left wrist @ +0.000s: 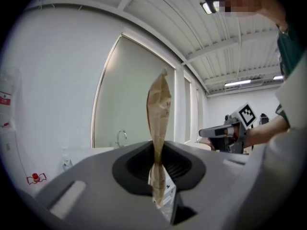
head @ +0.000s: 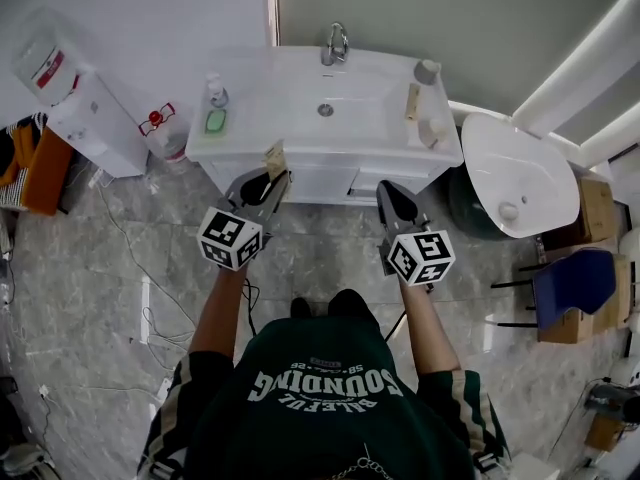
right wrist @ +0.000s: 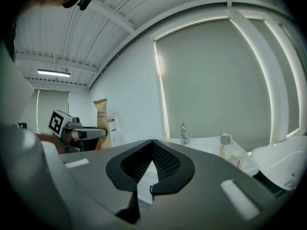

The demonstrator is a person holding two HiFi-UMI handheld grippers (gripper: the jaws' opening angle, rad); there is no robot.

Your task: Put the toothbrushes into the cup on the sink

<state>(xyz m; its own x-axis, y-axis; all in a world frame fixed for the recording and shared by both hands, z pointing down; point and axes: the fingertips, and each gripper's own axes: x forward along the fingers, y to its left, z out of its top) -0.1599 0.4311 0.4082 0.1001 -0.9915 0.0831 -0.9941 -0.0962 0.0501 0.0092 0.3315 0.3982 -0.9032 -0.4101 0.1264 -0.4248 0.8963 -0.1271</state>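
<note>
The left hand-held gripper [left wrist: 157, 150] is clamped on a brown toothbrush pack [left wrist: 159, 110], whose long axis stands upright, pointing to 12 o'clock. The right hand-held gripper [right wrist: 152, 143] is closed and empty.

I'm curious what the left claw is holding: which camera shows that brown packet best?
The left gripper view: the brown packet stands large and upright, pinched in the left claw. The right gripper view shows its printed face, small; the head view only a sliver.
</note>
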